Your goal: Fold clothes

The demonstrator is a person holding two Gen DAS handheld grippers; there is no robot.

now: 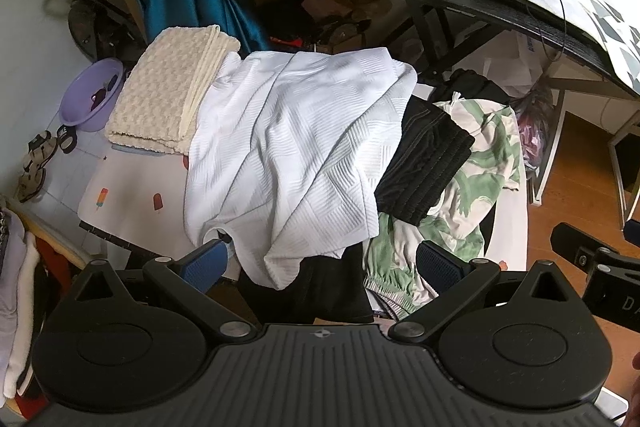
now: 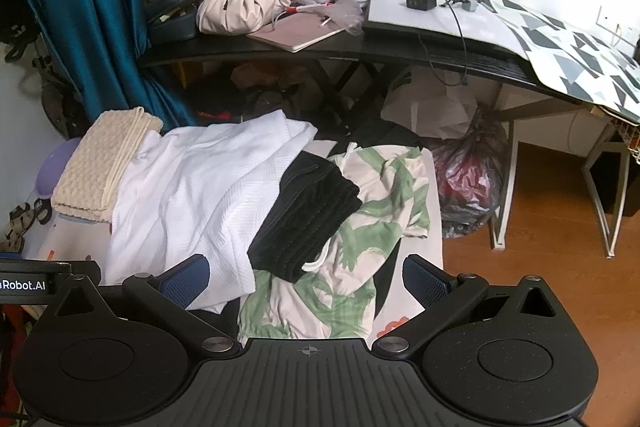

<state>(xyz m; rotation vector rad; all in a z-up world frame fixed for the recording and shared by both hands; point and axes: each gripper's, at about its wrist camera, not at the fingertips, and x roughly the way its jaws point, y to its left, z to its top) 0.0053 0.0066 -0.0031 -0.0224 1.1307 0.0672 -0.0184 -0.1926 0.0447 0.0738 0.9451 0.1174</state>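
Observation:
A white textured garment (image 1: 288, 155) (image 2: 188, 187) lies crumpled across the small table, its near corner hanging over the front edge. A black ribbed garment (image 1: 424, 167) (image 2: 308, 215) rests on its right side, on top of a green-and-cream leaf-print garment (image 1: 480, 163) (image 2: 376, 227). A folded cream towel (image 1: 168, 95) (image 2: 100, 167) sits at the far left. My left gripper (image 1: 320, 263) is open just before the white garment's hanging corner, holding nothing. My right gripper (image 2: 306, 281) is open above the near edge of the leaf-print garment, empty.
The table's ice-lolly-print cover (image 1: 128, 195) shows at the left. A black desk (image 2: 360, 47) crowded with a beige bag (image 2: 244, 7), notebook, bottles and cables stands behind. A teal curtain (image 2: 88, 7), purple basin (image 1: 92, 95), a plastic bag (image 2: 468, 179) and wooden floor (image 2: 552, 247) surround the table.

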